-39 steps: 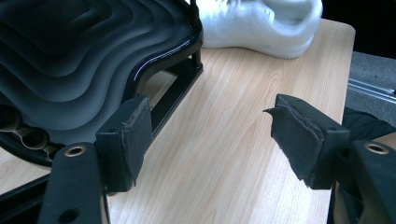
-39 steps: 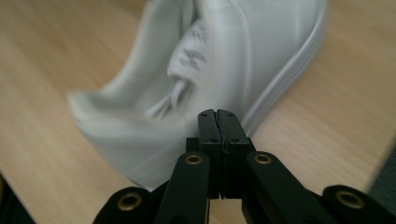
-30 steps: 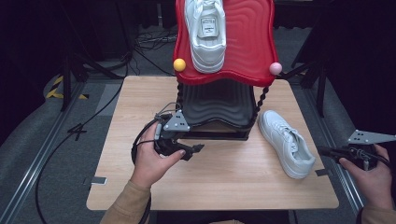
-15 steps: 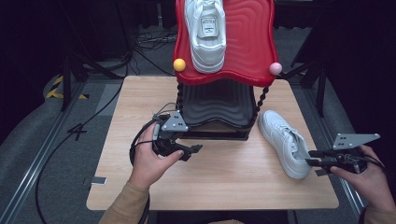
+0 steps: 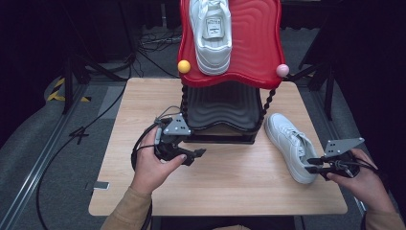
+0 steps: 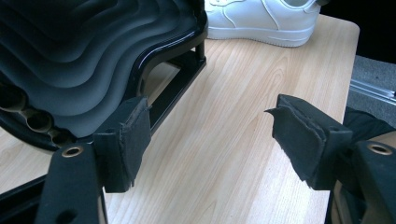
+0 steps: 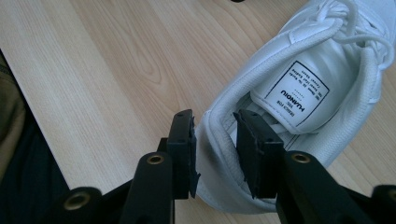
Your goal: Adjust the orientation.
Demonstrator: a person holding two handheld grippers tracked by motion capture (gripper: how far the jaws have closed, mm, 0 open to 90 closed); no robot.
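Right gripper (image 7: pixel 214 154) straddling the padded heel collar of the white leather sneaker (image 7: pixel 299 107) — jaws just closing. Left gripper (image 6: pixel 210 135) spread wide over bare light wooden table (image 6: pixel 224 112) — pinching nothing.

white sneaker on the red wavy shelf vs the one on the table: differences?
The white sneaker on the red wavy shelf sits raised and untouched; the white sneaker on the wooden table lies beside the rack with the right gripper straddling its heel collar, jaws just closing. The shelf one lies straight, the table one angled. Both look like a matching white lace-up pair.
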